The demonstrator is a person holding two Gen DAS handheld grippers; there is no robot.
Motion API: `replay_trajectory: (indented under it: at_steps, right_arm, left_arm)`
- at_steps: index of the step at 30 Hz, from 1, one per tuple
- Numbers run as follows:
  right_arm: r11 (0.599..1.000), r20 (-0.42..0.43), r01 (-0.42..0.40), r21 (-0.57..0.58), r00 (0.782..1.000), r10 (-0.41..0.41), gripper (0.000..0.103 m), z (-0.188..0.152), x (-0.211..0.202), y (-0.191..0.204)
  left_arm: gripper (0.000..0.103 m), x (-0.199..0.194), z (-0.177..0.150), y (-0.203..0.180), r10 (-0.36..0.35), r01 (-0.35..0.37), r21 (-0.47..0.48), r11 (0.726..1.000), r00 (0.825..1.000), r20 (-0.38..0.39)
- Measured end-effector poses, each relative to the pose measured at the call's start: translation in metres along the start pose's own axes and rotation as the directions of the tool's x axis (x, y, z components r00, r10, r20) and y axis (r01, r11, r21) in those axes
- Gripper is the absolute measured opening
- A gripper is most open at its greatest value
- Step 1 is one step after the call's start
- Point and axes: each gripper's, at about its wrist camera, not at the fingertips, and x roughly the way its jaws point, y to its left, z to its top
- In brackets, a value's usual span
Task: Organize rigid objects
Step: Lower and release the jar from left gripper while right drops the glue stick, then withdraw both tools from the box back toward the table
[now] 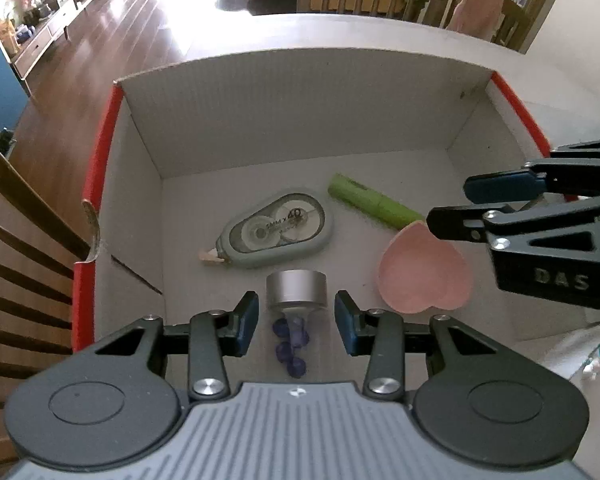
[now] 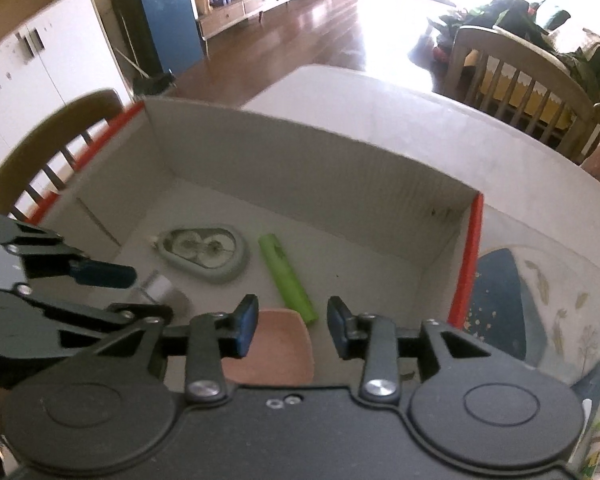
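Cardboard box already held tape, marker, heart dish and vial. We kept both tongs, left and right, apart and empty; sorting seemed nearly finished.

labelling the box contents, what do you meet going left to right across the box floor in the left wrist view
correction tape → silver-capped bottle → green marker → pink heart dish

Black linkage arms, silver screws and blue pads mark the left tool; the right tool bears "DAS" lettering.
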Motion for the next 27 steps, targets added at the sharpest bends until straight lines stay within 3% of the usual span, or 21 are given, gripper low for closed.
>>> replay_trajectory:
  at_steps: [3,24,27]
  right_arm:
    - [1.000,0.033,-0.022,0.009,0.999,0.022,0.050,-0.004,-0.017,0.000]
    - [0.994,0.203,-0.108,0.027,0.974,0.100,0.071,-0.040,-0.114,-0.016]
    - [0.993,0.232,-0.115,0.033,0.967,0.104,0.076,-0.050,-0.130,-0.022]
  left_arm:
    - [0.041,-0.009,0.000,-0.002,-0.007,0.007,-0.008,1.000,1.000,0.016]
    - [0.041,-0.092,-0.017,-0.036,-0.035,0.037,-0.004,0.999,0.985,0.170]
    - [0.050,-0.104,-0.019,-0.044,-0.037,0.037,0.003,0.999,0.980,0.193]
